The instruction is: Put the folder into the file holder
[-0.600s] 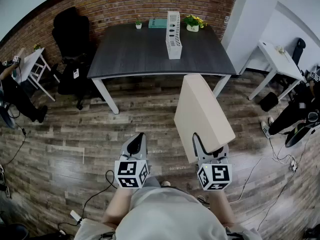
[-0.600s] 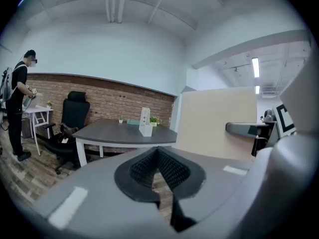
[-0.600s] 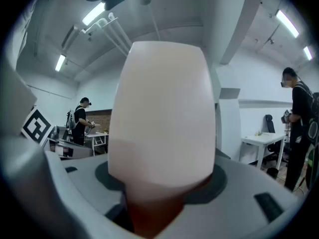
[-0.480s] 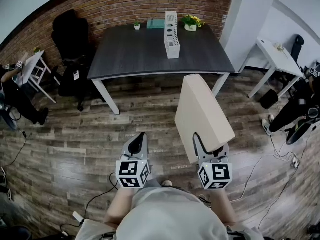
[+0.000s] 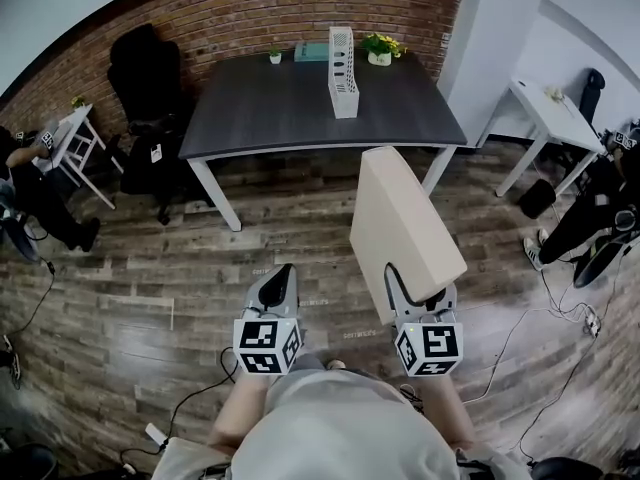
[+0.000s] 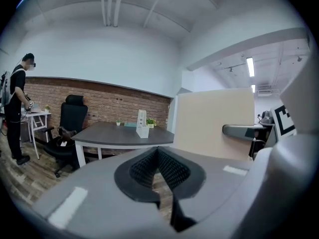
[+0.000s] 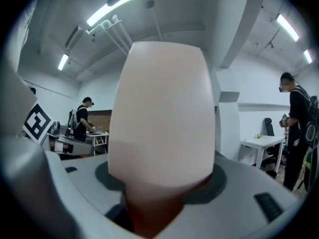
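A thick beige folder stands on edge in the air over the wooden floor, and my right gripper is shut on its near bottom end. In the right gripper view the folder fills the middle and hides what lies ahead. My left gripper hangs beside it, shut and empty, its ribbed pads pressed together. The white perforated file holder stands upright on the far part of the dark table, well ahead of both grippers. The left gripper view shows the file holder and the folder.
A black office chair stands left of the table. A potted plant and a teal book sit at the table's back edge. A white desk stands at right. People are at both edges, and cables lie on the floor.
Both grippers and the folder keep the same pose. The table sits very slightly higher in the head view, and the person at the left edge has shifted.
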Demonstrator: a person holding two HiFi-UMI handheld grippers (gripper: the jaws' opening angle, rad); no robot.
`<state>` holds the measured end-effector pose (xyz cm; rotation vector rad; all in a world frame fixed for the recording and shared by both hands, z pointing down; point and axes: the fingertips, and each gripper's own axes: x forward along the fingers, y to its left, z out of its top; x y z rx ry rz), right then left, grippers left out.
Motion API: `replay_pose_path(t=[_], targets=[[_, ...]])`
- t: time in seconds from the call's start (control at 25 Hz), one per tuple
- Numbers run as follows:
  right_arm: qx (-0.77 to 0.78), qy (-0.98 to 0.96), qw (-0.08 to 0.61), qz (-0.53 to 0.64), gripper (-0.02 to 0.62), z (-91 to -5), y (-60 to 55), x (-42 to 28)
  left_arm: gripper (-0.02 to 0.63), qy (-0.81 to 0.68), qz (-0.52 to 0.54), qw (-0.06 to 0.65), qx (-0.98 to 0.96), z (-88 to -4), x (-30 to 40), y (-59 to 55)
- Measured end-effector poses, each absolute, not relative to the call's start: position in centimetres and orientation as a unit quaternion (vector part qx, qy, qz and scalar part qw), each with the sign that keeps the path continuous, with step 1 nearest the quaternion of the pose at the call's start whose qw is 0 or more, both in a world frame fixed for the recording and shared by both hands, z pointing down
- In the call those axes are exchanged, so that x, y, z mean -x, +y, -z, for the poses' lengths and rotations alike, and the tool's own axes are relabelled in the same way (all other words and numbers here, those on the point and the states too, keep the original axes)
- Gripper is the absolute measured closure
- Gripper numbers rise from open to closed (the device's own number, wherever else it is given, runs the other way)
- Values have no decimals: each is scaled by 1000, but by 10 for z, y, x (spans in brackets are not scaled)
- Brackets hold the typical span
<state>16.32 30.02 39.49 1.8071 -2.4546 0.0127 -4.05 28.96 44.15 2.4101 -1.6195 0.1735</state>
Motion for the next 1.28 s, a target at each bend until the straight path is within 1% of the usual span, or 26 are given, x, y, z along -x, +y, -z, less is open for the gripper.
replay_pose_path(t=[0.24,0.48,0.92,0.96,1.04,1.12,1.16,1.28], targets=[[-588,-808,29,-9,307,-390,298,-160,597,-561,-56,116,-818,-440,46,292],[-586,-810,27,-8,307,-388,288,-155,597,-568,-53,121,-812,-440,55,287],[-592,-805,32,-16,307,-395,228,-158,597,-564,-46,129,-814,-447,50,223],[-593,-805,33,-17,307,-395,219,-158,588,-560,-43,132,-817,-447,49,214],[-594,-804,32,-19,307,-395,200,-158,503,-551,-39,133,-823,-446,48,196],[-596,-802,30,-19,307,-395,181,-158,454,-547,-38,126,-827,-446,48,177],[-597,-802,29,-18,307,-395,171,-158,418,-546,-38,121,-828,-446,49,167],[-601,-798,28,-15,307,-393,139,-158,337,-542,-40,114,-832,-445,51,136]])
